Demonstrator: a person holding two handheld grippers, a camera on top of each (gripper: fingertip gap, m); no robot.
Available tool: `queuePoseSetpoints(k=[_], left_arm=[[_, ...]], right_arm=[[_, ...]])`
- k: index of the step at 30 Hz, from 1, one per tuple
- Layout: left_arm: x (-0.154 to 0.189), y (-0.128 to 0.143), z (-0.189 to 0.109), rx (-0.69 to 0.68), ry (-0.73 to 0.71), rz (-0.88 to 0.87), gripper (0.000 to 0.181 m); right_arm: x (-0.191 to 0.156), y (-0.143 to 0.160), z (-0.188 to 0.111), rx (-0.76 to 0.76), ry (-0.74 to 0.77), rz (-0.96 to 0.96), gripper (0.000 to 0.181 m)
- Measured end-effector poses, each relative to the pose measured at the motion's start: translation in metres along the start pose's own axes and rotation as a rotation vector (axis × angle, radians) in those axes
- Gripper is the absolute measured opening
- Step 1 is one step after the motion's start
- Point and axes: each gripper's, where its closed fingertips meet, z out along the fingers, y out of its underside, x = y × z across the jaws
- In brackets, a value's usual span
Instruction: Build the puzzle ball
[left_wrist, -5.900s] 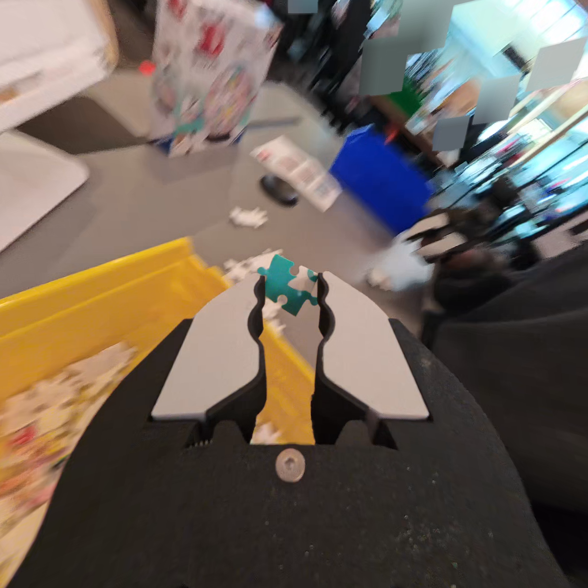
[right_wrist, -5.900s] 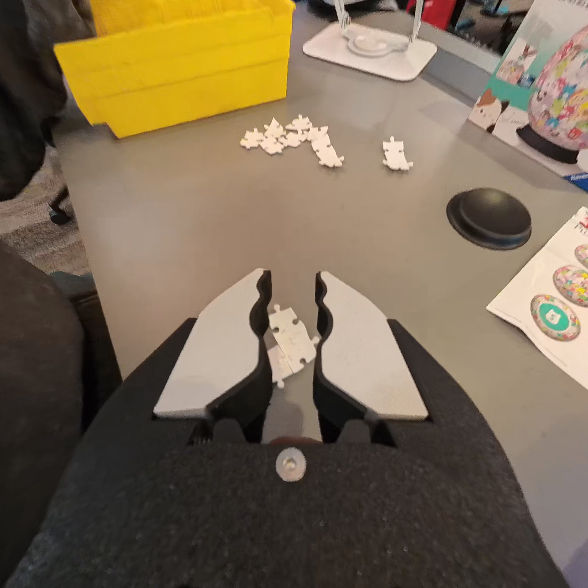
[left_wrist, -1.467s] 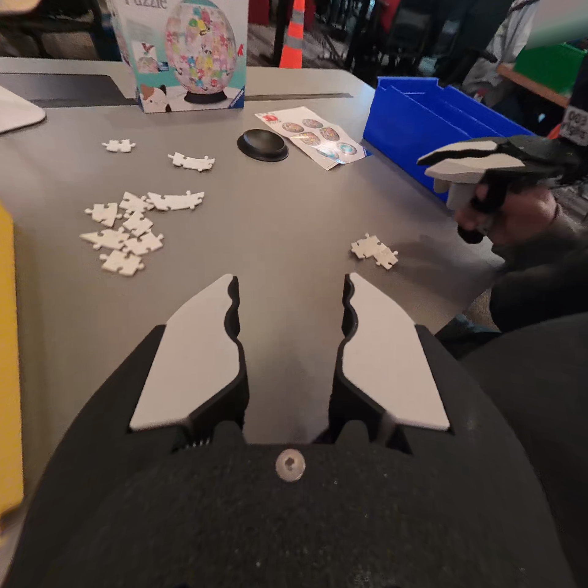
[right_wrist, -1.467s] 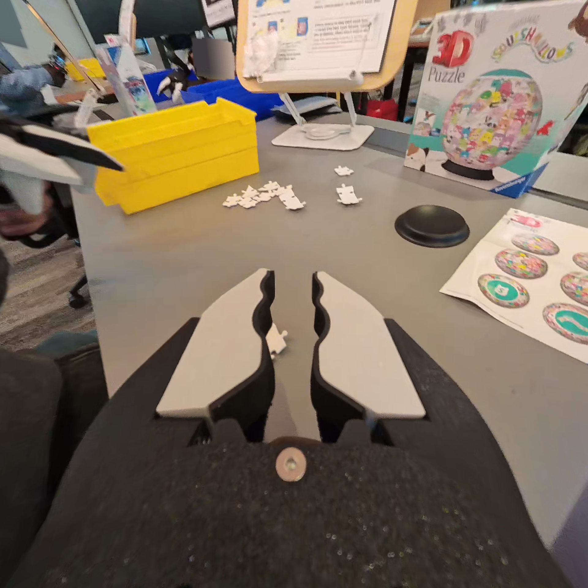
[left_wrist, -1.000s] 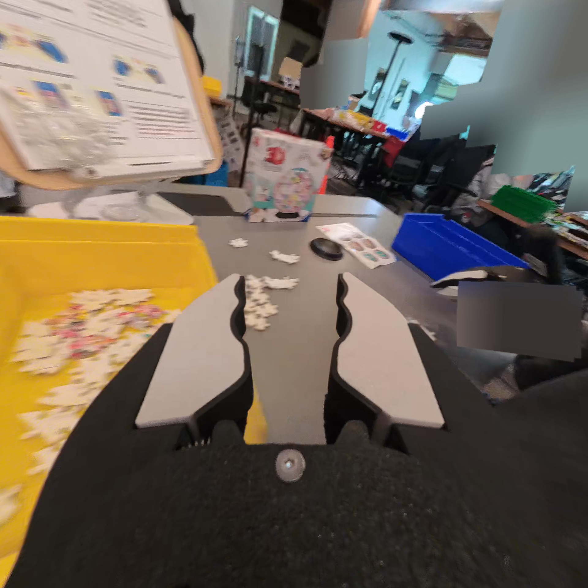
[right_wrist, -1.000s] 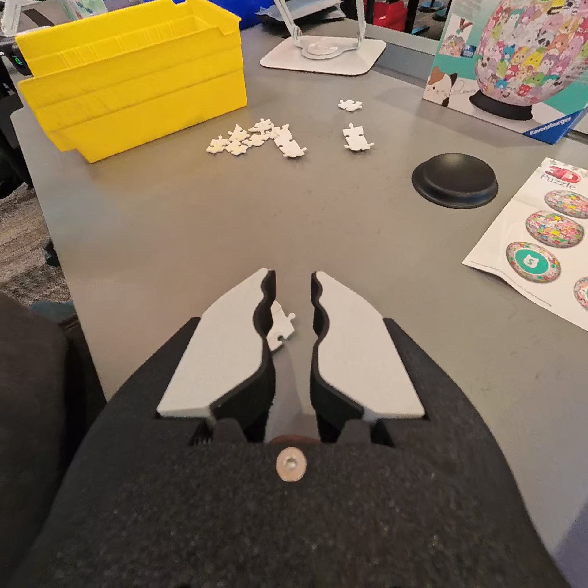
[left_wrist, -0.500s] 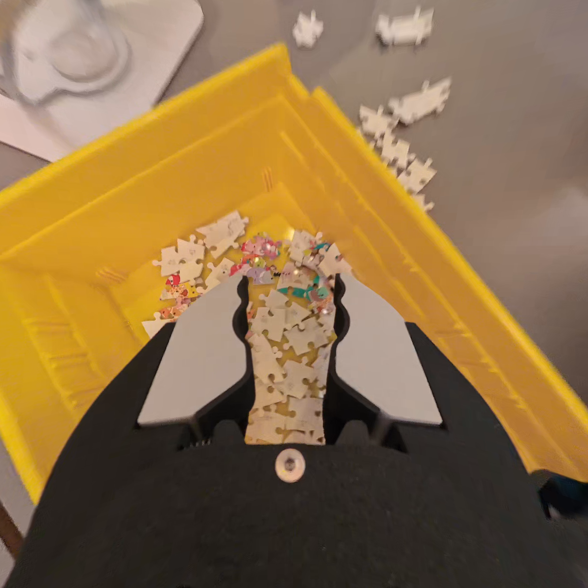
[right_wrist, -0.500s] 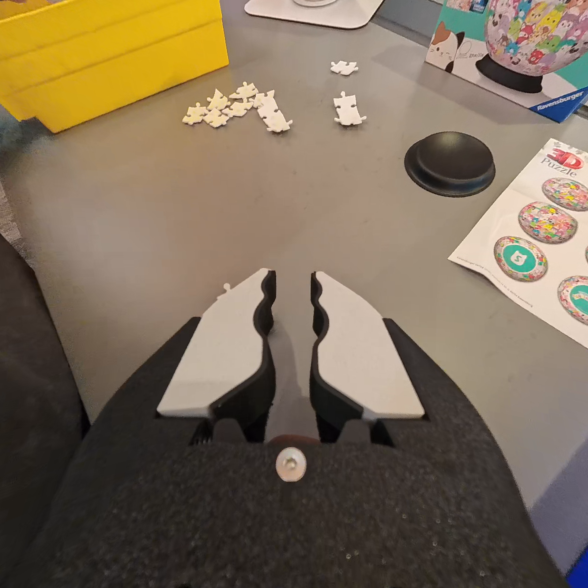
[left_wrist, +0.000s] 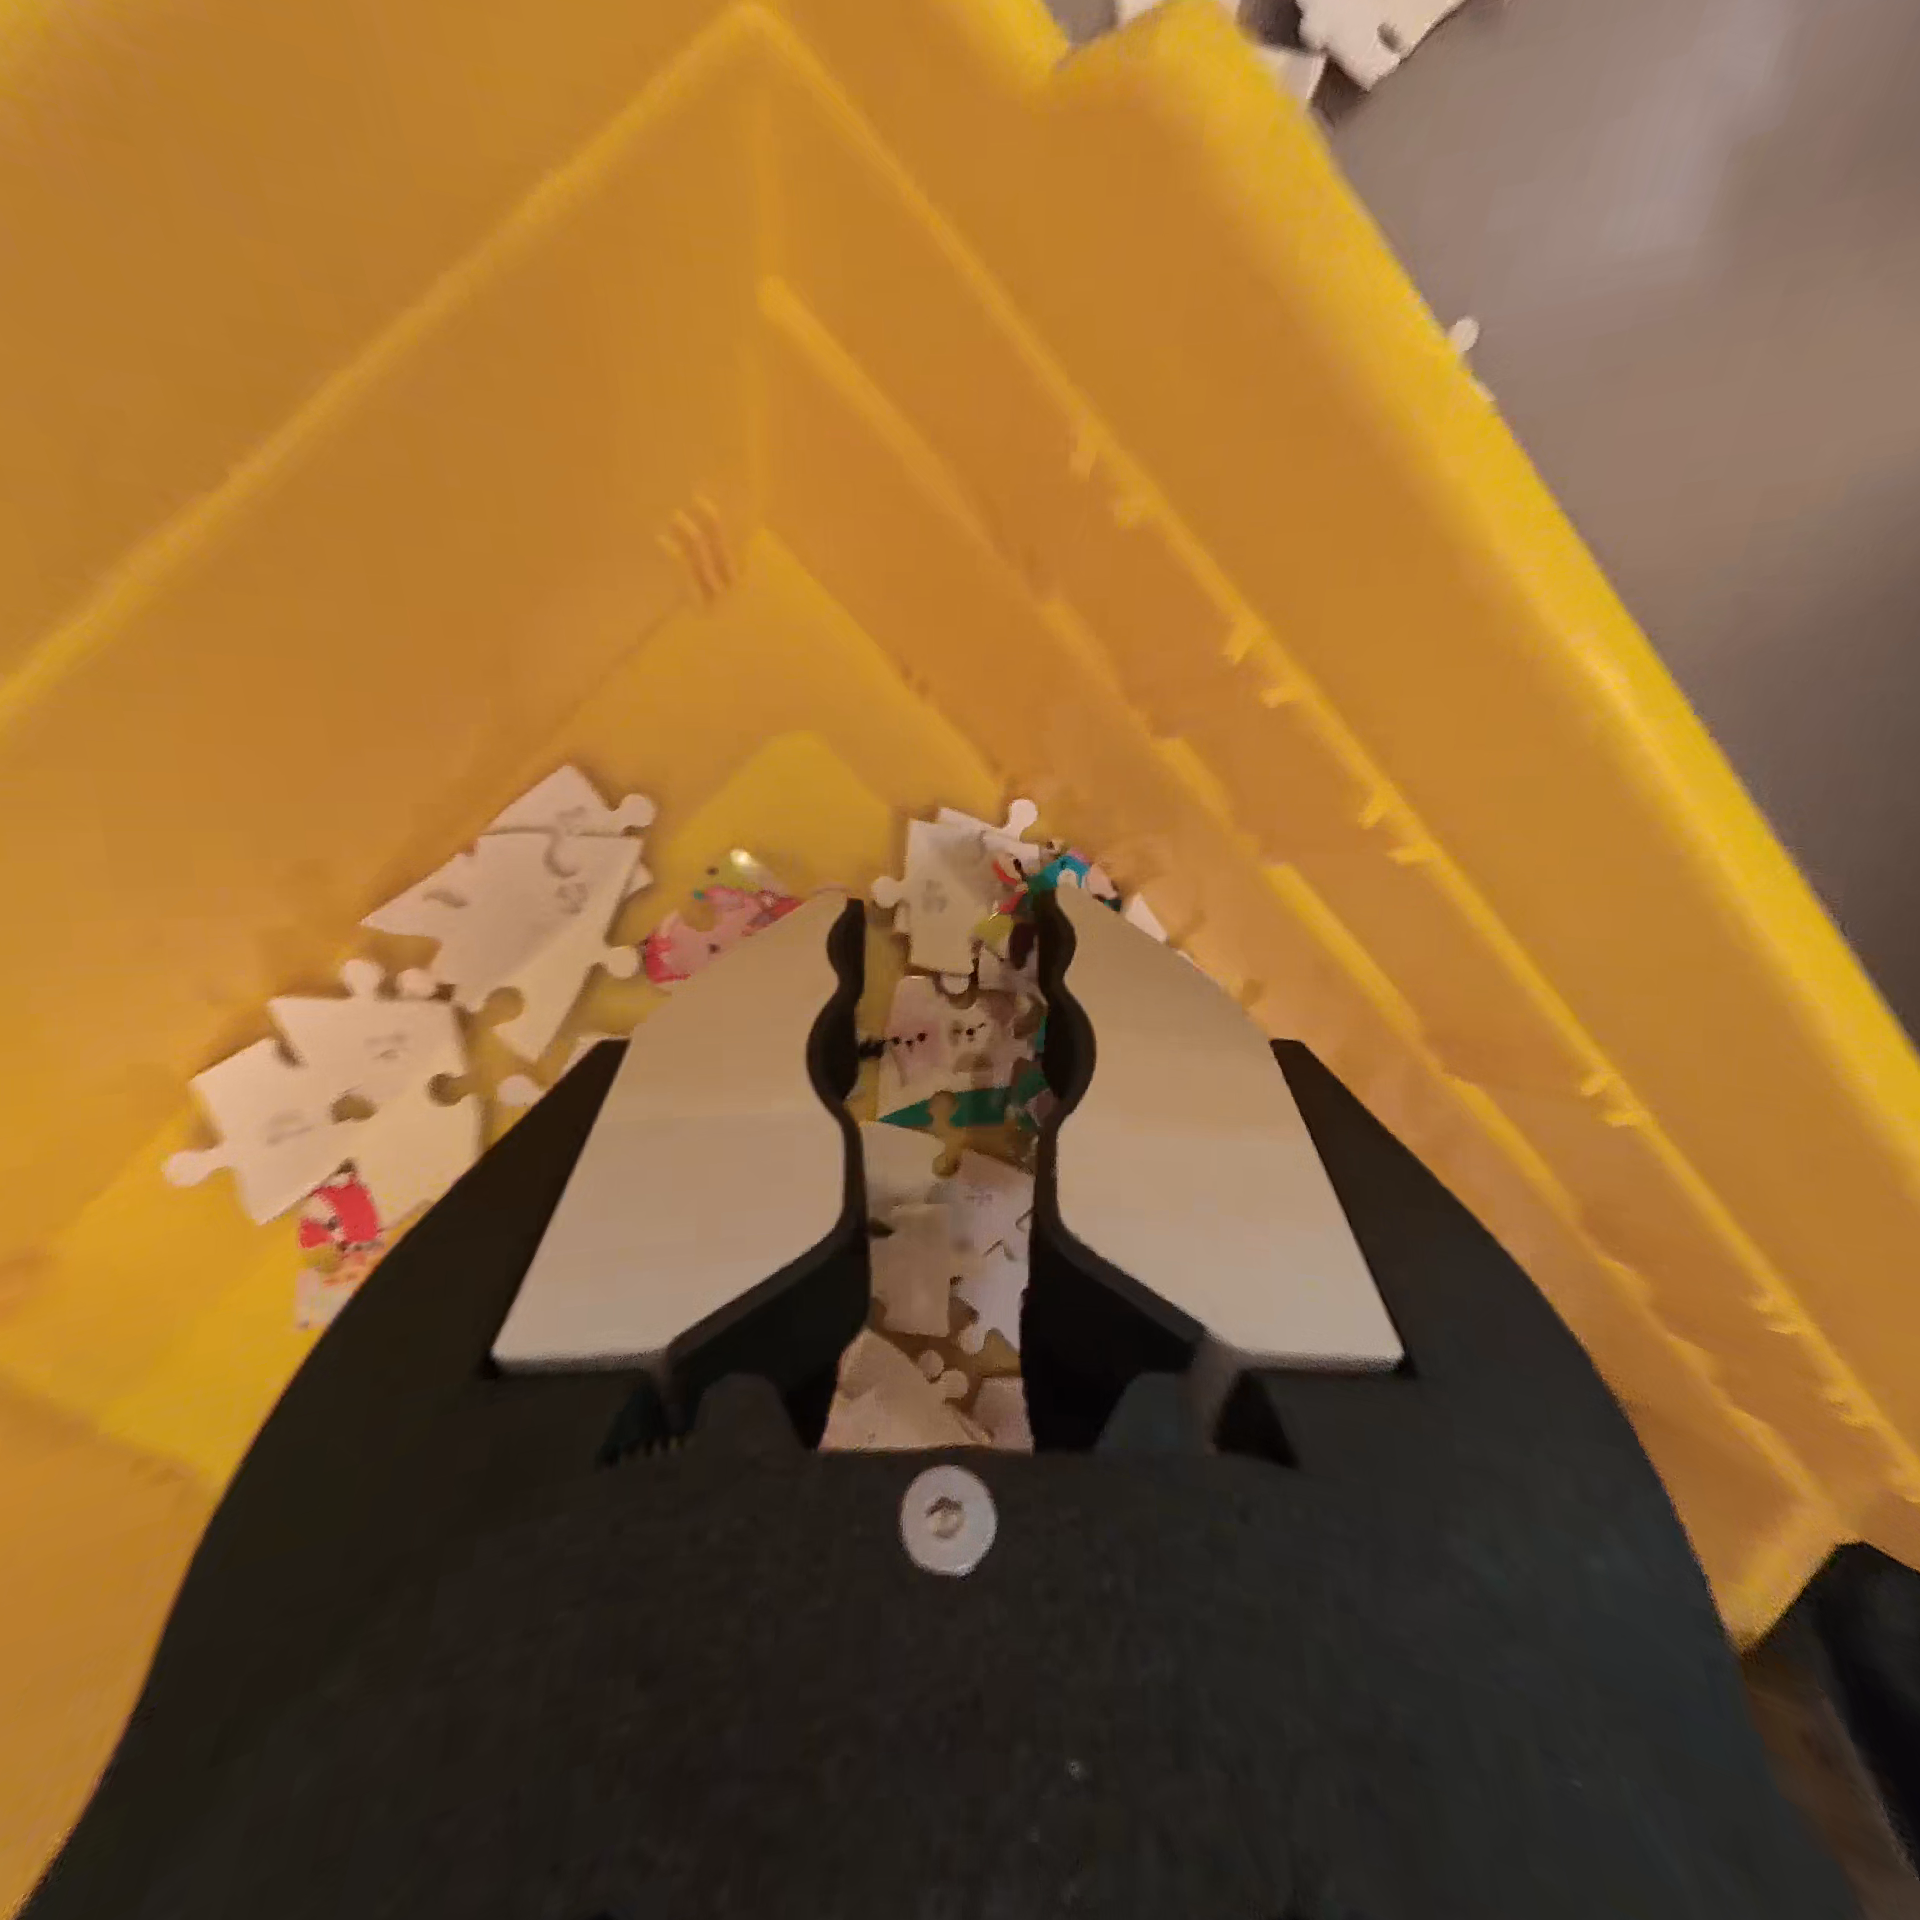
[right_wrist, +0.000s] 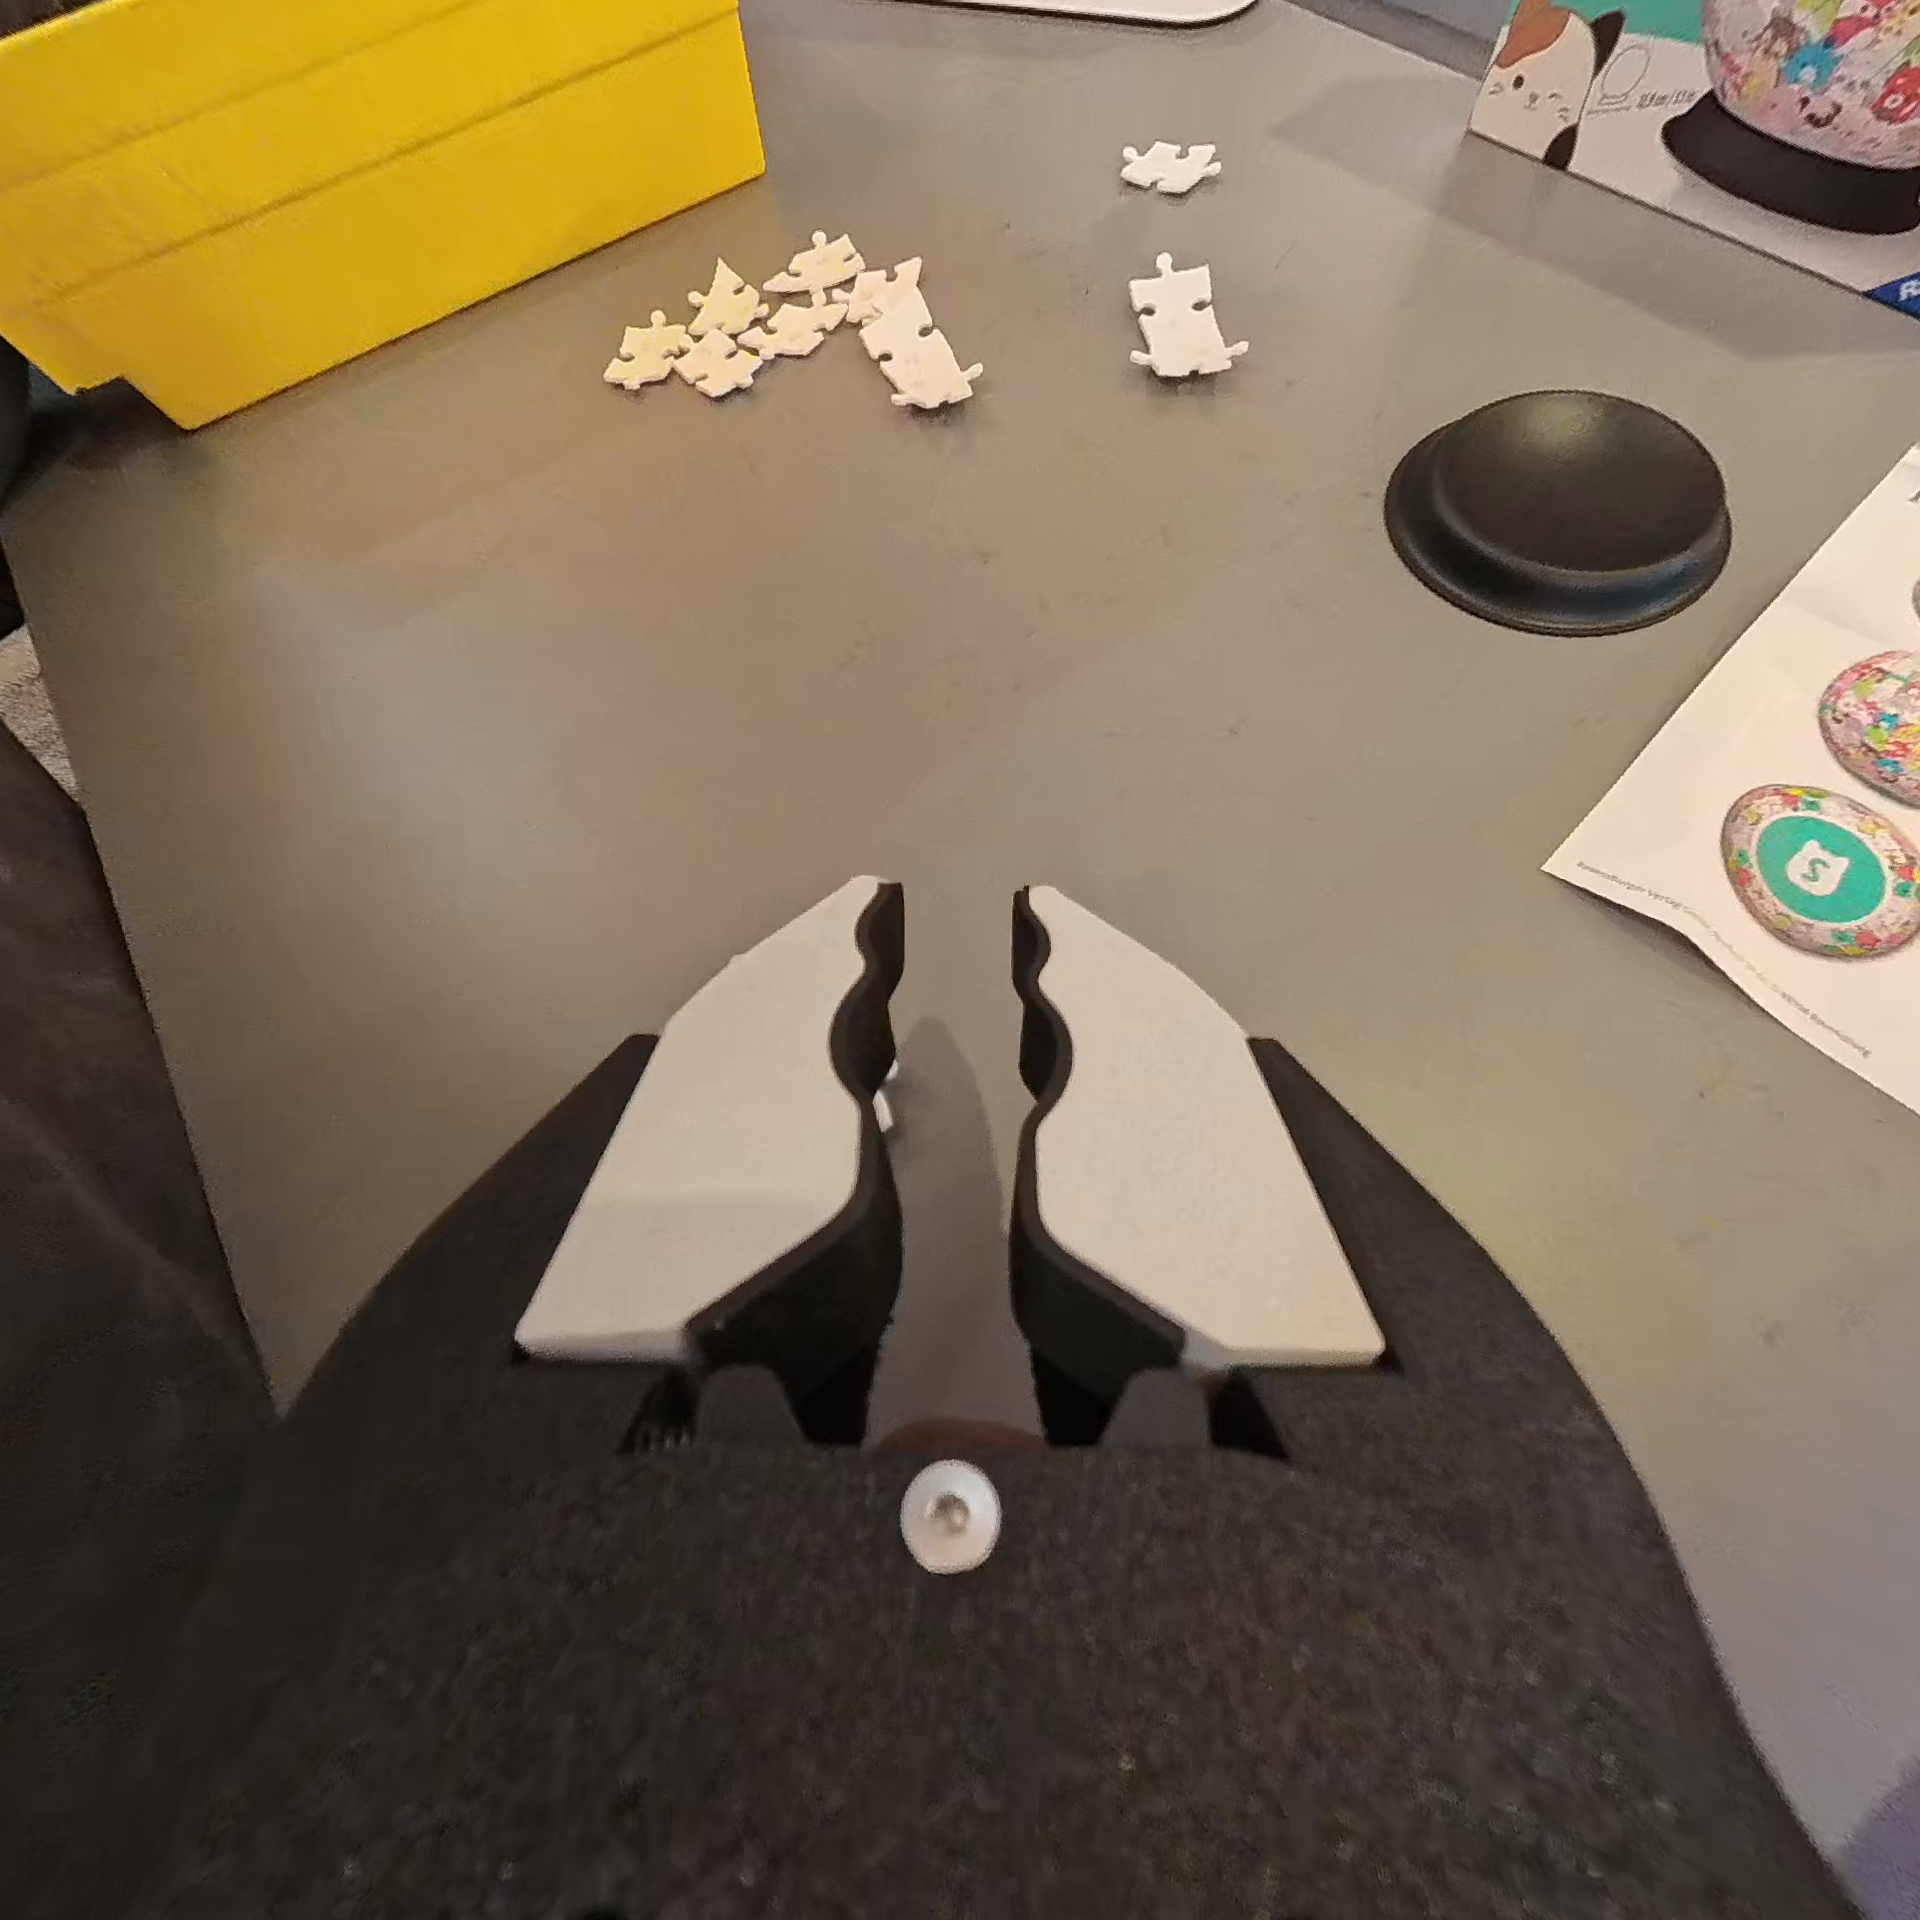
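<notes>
My left gripper (left_wrist: 951, 914) is down inside the yellow bin (left_wrist: 520, 520), jaws apart, over a heap of puzzle pieces (left_wrist: 416, 1039). White-backed, colourful and teal pieces (left_wrist: 961, 1107) show through the gap between the fingers, and I cannot see any of them clamped. My right gripper (right_wrist: 958, 894) hovers low over the grey table (right_wrist: 727, 675), jaws a little apart with nothing between them. A sliver of a white piece (right_wrist: 886, 1091) peeks out from under its left finger. A cluster of white pieces (right_wrist: 790, 322), a joined pair (right_wrist: 1184, 322) and a single piece (right_wrist: 1169, 166) lie farther off.
The yellow bin (right_wrist: 364, 187) stands at the table's far left. A black round stand (right_wrist: 1558, 530), a printed sheet (right_wrist: 1787, 831) and the puzzle box (right_wrist: 1714, 104) are on the right. The table's near edge runs just left of my right gripper. Tip to tip, the grippers are about 40 cm apart.
My left gripper swung from the table over the yellow bin, dropped deep into it, and its jaws narrowed. My right gripper drifted forward and down, so the white piece slid under its left finger.
</notes>
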Motion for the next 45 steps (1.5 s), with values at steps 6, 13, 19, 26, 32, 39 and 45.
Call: queuePoseSetpoints(k=[6, 13, 19, 26, 32, 39, 45], left_arm=[[0.001, 0.003, -0.005, 0.009, 0.029, -0.035, 0.006], [-0.006, -0.005, -0.044, 0.138, -0.085, -0.035, 0.003], [-0.016, 0.0, -0.059, 0.175, -0.138, -0.096, 0.004], [-0.044, 0.012, -0.035, 0.107, -0.213, -0.163, 0.006], [-0.052, 0.016, -0.044, 0.072, -0.308, -0.163, 0.005], [-0.053, 0.028, -0.046, 0.033, -0.358, -0.178, 0.022], [-0.041, 0.024, -0.039, 0.049, -0.329, -0.119, 0.044]], right_arm=[[0.0, -0.003, 0.001, -0.002, -0.01, -0.008, 0.019], [-0.005, -0.008, 0.003, -0.004, -0.016, -0.034, 0.019], [-0.01, -0.011, 0.002, -0.006, -0.016, -0.051, 0.019], [-0.015, -0.014, 0.002, -0.004, -0.017, -0.075, 0.018], [-0.012, -0.013, -0.001, -0.002, -0.012, -0.069, 0.018], [-0.013, -0.007, 0.0, -0.002, -0.024, -0.06, 0.018], [-0.014, -0.003, 0.0, -0.001, -0.024, -0.053, 0.018]])
